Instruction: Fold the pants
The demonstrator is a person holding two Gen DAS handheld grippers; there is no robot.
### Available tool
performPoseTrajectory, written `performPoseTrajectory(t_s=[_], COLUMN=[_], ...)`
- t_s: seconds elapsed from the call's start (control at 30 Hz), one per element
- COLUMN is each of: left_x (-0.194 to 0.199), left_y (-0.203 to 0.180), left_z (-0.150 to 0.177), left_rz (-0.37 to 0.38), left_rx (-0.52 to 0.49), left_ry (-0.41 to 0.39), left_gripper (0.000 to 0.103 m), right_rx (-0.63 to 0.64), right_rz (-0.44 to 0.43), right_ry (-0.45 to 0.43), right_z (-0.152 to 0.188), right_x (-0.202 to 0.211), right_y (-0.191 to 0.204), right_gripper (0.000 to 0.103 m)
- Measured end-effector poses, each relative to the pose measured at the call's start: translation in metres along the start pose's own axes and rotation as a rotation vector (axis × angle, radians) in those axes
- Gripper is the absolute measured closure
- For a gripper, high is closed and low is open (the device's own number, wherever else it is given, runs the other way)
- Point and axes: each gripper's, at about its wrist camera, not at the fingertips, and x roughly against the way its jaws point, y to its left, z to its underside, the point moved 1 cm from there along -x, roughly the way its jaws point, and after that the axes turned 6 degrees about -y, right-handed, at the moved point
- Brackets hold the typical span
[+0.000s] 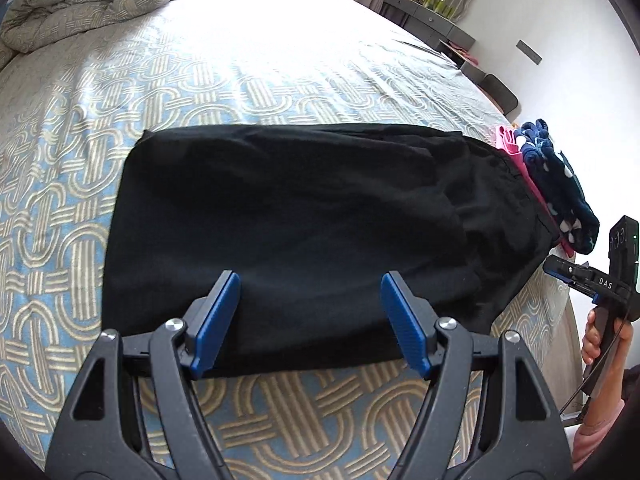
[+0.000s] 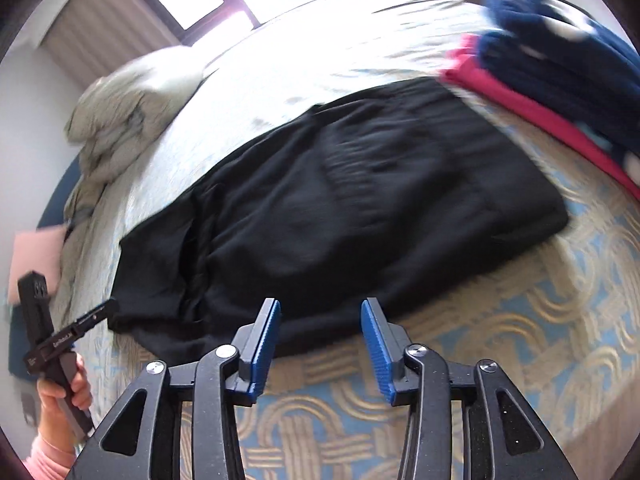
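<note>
Black pants lie flat on the patterned bed cover, folded lengthwise into a long dark band; they also show in the right wrist view. My left gripper is open and empty, its blue pads over the pants' near edge. My right gripper is open and empty, hovering at the near edge of the pants. The right gripper also shows at the right edge of the left wrist view, off the bed's side. The left gripper shows at the left of the right wrist view, near the pants' end.
A stack of folded clothes, navy fleece on a pink garment, lies right of the pants. A bunched duvet sits at the far left of the bed. A grey desk stands by the wall.
</note>
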Motion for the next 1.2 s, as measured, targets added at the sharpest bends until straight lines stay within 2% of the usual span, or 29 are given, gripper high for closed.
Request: performPoseTrajectory(t_s=[0.1, 0.23, 0.37, 0.5, 0.6, 0.67, 0.83, 0.93, 1.13, 1.17, 1.2], left_x=[-0.015, -0.038, -0.057, -0.064, -0.07, -0.073, -0.078, -0.082, -0.081, -0.08, -0.078], left_y=[-0.025, -0.062, -0.088, -0.1, -0.102, -0.104, -0.108, -0.111, -0.104, -0.103, -0.101], left_z=[-0.011, -0.017, -0.011, -0.007, -0.004, -0.002, -0.001, -0.002, -0.008, -0.008, -0.009], left_rz=[0.044, 0.084, 0.077, 0.051, 0.018, 0.02, -0.016, -0.027, -0.024, -0.021, -0.014], left_rx=[-0.035, -0.129, -0.215, -0.256, -0.288, -0.312, -0.333, -0.332, -0.235, -0.222, -0.206], left_ry=[0.002, 0.036, 0.078, 0.064, 0.094, 0.112, 0.145, 0.169, 0.173, 0.167, 0.16], left_gripper=[0.029, 0.029, 0.029, 0.016, 0.011, 0.001, 0.001, 0.001, 0.001, 0.001, 0.001], right_rx=[-0.117, -0.225, -0.278, -0.307, -0.291, -0.287, -0.313, -0.359, -0.398, -0.413, -0.414], right_rz=[0.037, -0.015, -0.038, -0.068, -0.075, -0.086, -0.103, -0.076, -0.037, -0.038, -0.039], right_ry=[-0.034, -0.031, -0.075, -0.086, -0.097, -0.108, -0.168, -0.216, -0.264, -0.268, -0.264], right_z=[0.002, 0.003, -0.002, -0.009, -0.014, -0.019, -0.024, -0.025, -0.033, -0.034, -0.037], right_x=[0.012, 0.016, 0.009, -0.003, -0.008, -0.014, -0.023, -0.023, -0.033, -0.034, -0.035], right_y=[-0.032, -0.06, -0.071, -0.075, -0.074, -0.071, -0.069, -0.07, -0.067, -0.067, -0.067], right_gripper=[0.05, 0.048, 0.04, 0.039, 0.037, 0.033, 0.029, 0.029, 0.025, 0.025, 0.035])
